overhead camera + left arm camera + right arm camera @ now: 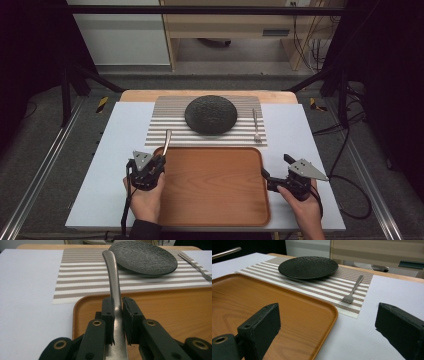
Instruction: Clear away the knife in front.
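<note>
My left gripper is shut on a silver piece of cutlery over the far left corner of the wooden tray. In the left gripper view the pads pinch its flat shaft, and its rounded end points away over the striped placemat. A black plate sits in the middle of the placemat, with a fork to its right. My right gripper stands open at the tray's right edge, with nothing between its jaws. The fork lies ahead of it.
The tray lies on a white mat that covers the wooden table. Metal rails run along both sides of the table. Cables trail on the floor at the right, and a cabinet stands beyond the far edge.
</note>
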Demonstrator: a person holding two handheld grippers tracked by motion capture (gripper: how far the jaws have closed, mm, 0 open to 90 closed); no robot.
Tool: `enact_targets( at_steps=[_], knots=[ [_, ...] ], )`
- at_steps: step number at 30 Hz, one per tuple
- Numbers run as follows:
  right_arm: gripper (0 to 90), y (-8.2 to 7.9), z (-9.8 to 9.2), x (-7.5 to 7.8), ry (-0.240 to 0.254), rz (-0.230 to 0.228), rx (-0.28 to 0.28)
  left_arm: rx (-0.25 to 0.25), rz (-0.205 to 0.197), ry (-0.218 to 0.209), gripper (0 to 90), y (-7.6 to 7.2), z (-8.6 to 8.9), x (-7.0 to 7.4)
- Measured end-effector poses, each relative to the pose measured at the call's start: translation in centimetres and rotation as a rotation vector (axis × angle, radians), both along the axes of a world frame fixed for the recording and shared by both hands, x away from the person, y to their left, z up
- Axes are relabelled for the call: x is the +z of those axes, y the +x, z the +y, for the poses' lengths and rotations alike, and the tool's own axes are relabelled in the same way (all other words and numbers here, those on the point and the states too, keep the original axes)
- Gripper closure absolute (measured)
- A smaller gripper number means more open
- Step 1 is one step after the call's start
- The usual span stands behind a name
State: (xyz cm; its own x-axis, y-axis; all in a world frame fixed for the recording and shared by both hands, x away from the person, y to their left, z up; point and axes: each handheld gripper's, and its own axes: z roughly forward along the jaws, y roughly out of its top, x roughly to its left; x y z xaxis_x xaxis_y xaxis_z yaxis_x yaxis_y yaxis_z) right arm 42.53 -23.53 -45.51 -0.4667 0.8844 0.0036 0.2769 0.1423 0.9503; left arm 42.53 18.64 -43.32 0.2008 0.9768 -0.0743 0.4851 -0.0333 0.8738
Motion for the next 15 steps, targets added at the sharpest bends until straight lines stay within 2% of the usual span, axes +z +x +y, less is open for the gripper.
enact_targets(
  at_steps=[6, 15],
  knots=[
    [6.2, -0.1, 0.1, 0.1, -0.006, -0.005, 0.009, 0.033, 0.034, -0.004, 79.7, -1.4, -0.1, -1.2],
    [6.2, 0.0, 0.0, 0.1, -0.003, -0.002, 0.002, 0.051, 0.068, -0.002, 79.7, -1.7, 0.0, -2.9]
  ],
)
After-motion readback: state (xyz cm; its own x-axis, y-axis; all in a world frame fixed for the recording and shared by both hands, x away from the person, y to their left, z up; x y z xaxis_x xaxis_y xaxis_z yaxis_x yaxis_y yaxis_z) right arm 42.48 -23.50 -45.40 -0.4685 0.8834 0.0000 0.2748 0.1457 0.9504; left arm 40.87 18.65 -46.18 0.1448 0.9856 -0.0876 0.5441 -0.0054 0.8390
